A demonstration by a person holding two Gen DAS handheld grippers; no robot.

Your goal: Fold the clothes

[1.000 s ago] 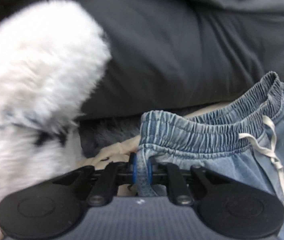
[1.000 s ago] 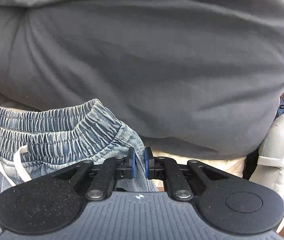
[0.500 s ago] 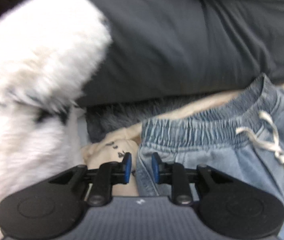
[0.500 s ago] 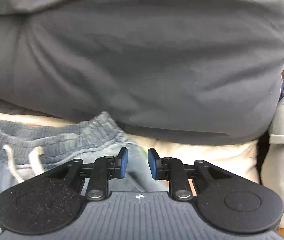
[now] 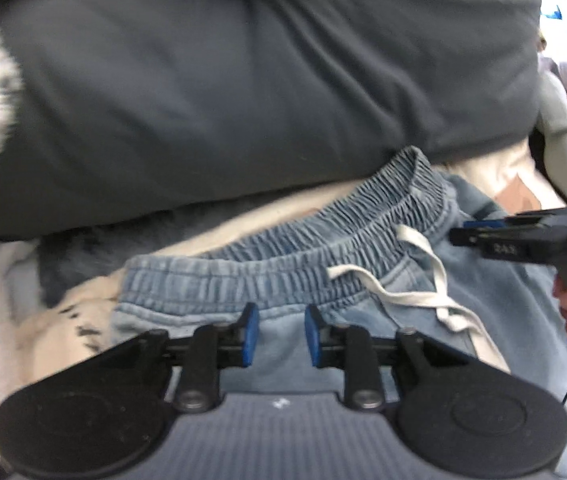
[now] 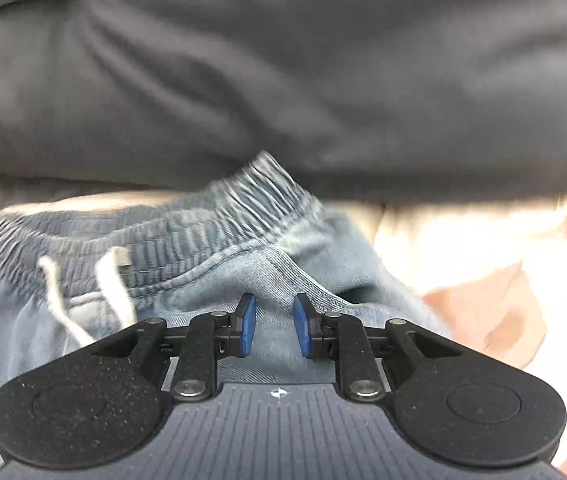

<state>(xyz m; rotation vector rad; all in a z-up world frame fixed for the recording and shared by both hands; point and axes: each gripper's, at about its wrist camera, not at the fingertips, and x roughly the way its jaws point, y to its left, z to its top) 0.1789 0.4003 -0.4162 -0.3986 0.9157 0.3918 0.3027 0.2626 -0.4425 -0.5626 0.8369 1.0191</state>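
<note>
Both the left gripper [image 5: 277, 334] and right gripper [image 6: 274, 326] hover part-open, gripping nothing, over the denim shorts [image 5: 363, 240], whose waistband lies flat for folding.

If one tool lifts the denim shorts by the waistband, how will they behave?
The denim shorts would probably drape limply, since the cloth lies rumpled. The gathered waistband looks thick enough to grip well. The loose drawstring would likely dangle.
</note>
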